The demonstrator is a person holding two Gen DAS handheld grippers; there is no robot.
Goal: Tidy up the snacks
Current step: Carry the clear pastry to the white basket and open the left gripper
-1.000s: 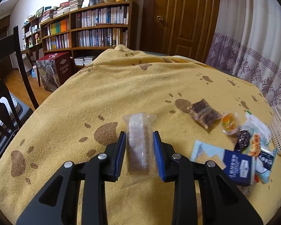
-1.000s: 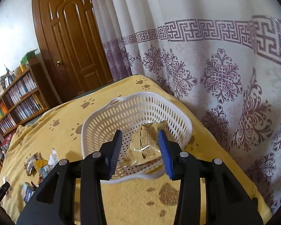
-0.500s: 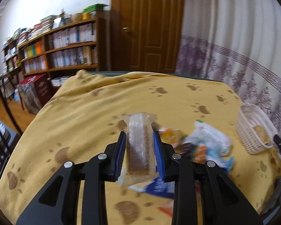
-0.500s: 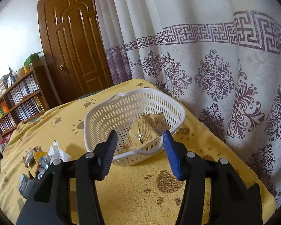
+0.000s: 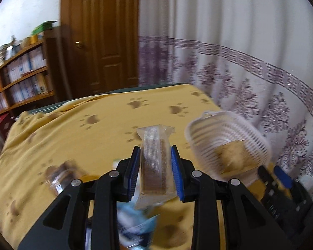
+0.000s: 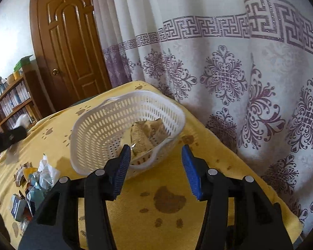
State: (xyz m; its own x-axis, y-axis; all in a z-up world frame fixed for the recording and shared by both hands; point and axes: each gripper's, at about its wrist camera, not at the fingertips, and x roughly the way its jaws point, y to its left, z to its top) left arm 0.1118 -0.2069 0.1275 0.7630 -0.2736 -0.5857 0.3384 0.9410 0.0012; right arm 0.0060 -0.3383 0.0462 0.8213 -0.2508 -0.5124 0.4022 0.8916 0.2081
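While the left gripper point(image 5: 155, 167) stays clamped on a clear snack pack point(image 5: 155, 166) mid-frame, the right gripper point(image 6: 156, 170) sits spread apart below the white basket point(image 6: 106, 125).

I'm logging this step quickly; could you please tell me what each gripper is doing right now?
Left gripper: closed on a clear snack packet.
Right gripper: open, holding nothing, in front of the white basket.

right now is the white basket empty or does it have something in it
Not empty. The white basket holds at least one clear-wrapped snack, visible against its far wall in the right wrist view.
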